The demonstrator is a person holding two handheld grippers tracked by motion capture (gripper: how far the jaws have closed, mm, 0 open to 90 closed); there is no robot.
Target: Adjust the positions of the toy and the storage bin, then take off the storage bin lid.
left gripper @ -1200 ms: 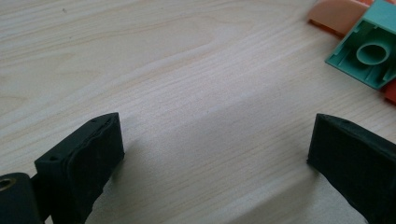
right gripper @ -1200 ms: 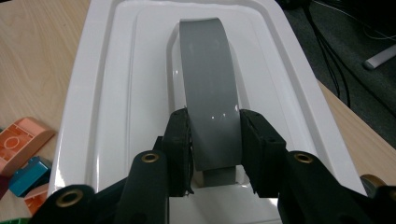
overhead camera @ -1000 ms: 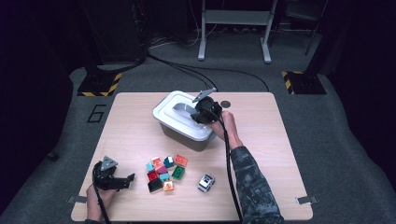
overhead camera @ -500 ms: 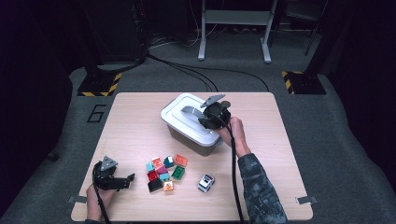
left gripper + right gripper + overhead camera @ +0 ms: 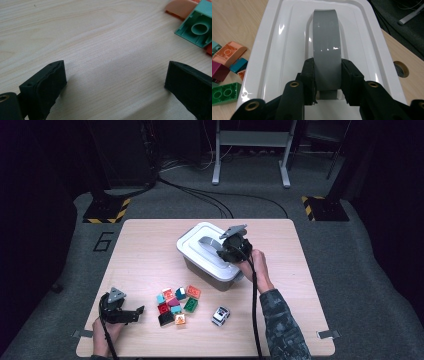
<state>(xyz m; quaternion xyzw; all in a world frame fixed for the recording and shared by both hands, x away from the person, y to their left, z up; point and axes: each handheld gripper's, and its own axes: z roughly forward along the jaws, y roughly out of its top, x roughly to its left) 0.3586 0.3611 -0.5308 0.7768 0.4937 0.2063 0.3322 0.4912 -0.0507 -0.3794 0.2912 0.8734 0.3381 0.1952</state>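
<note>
A white lidded box [image 5: 197, 265] stands at the middle of the table, its lid [image 5: 274, 50] bearing a grey arched handle [image 5: 327, 42]. My right gripper [image 5: 327, 75] is shut on the near end of that handle, one pad pressed against each side. The high view has the right gripper [image 5: 224, 251] over the box's right end. A pile of coloured bricks [image 5: 177, 302] lies in front of the box. At the near left my left gripper [image 5: 140, 312] rests low on the wood, pointing at the pile. Its jaws stand wide apart around bare table [image 5: 115, 77].
A small white toy car [image 5: 220, 315] sits right of the bricks. A teal brick [image 5: 197, 27] and an orange one [image 5: 180, 6] lie just beyond the left gripper. A round hole [image 5: 401, 69] pierces the table past the box. Dark floor and cables lie behind.
My right hand has shifted a little right and toward the near edge, still gripping the handle, and the box has edged along with it. The left gripper has stayed put.
</note>
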